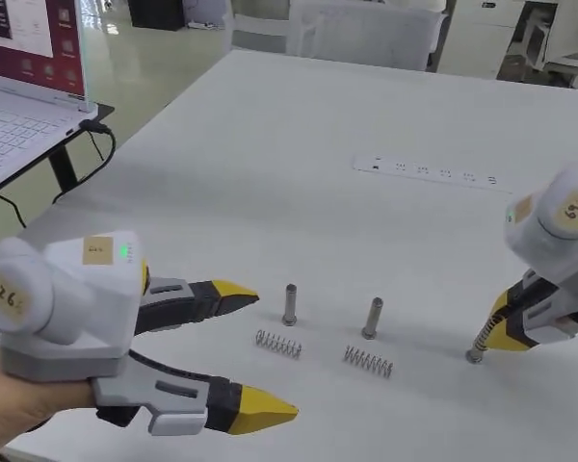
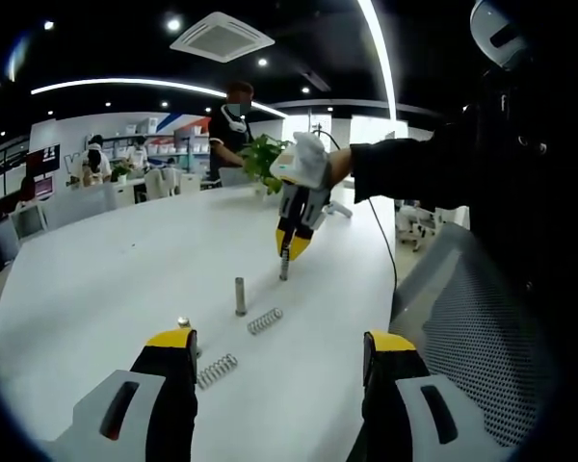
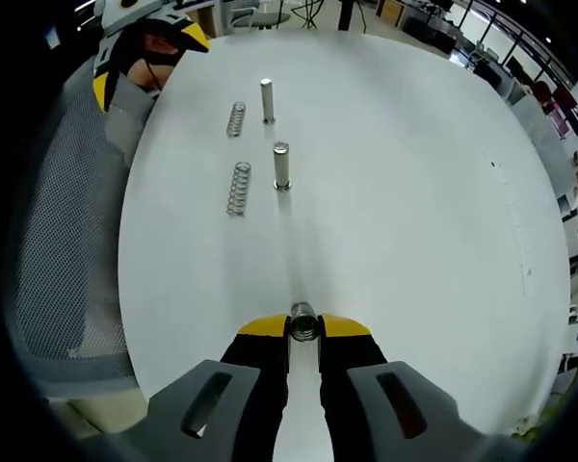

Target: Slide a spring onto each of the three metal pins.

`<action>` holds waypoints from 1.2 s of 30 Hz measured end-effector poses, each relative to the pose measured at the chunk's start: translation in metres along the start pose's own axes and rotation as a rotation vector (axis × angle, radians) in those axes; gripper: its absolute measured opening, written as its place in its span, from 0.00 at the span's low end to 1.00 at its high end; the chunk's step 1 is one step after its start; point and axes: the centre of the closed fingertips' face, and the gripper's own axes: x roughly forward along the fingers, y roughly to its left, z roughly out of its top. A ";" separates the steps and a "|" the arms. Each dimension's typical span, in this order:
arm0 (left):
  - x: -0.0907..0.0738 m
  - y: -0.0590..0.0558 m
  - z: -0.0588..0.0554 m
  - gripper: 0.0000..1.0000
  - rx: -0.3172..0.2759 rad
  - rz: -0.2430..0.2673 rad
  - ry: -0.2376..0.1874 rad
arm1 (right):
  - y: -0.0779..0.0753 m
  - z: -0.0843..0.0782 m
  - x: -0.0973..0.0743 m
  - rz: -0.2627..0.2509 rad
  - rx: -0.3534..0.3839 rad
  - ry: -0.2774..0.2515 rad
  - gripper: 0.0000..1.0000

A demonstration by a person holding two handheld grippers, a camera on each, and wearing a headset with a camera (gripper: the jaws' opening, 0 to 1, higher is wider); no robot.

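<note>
Three short silver metal pins are on the white desk (image 1: 270,144): the left pin (image 1: 290,304) and the middle pin (image 1: 373,318) stand upright side by side, and the right pin (image 1: 475,355) is farther out at the middle pin's 3 o'clock. One coiled steel wire spring (image 1: 483,339) sits around the right pin, its lower end near the pin's base. The right gripper (image 3: 302,327) reaches in from 2 o'clock, its yellow-tipped fingers drawn narrow on the upper end of that spring. Two more springs lie flat on the desk. The left loose spring (image 1: 277,344) is just beside the left pin at its 7 o'clock, and the right loose spring (image 1: 368,361) is just beside the middle pin at its 6 o'clock. The left gripper (image 2: 281,342) hovers at the left pin's 9 o'clock with its fingers spread wide and nothing between them. A long white power strip (image 1: 429,171) lies well apart at 12 o'clock. An open white laptop (image 1: 19,96) sits off the desk at 10 o'clock.
</note>
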 end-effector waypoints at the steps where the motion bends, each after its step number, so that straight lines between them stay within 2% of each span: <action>1: 0.000 0.000 0.000 0.66 0.000 0.000 0.000 | 0.001 -0.001 0.002 0.004 0.005 0.003 0.09; 14: 0.000 0.000 0.000 0.66 -0.001 -0.001 -0.003 | -0.001 -0.007 0.016 0.004 0.026 0.006 0.09; 22: 0.001 0.000 0.001 0.66 0.000 -0.001 -0.005 | 0.000 -0.010 0.017 0.003 0.041 0.002 0.12; 36: 0.002 -0.001 0.001 0.66 0.005 -0.010 -0.004 | 0.002 -0.024 0.013 -0.005 0.098 -0.003 0.15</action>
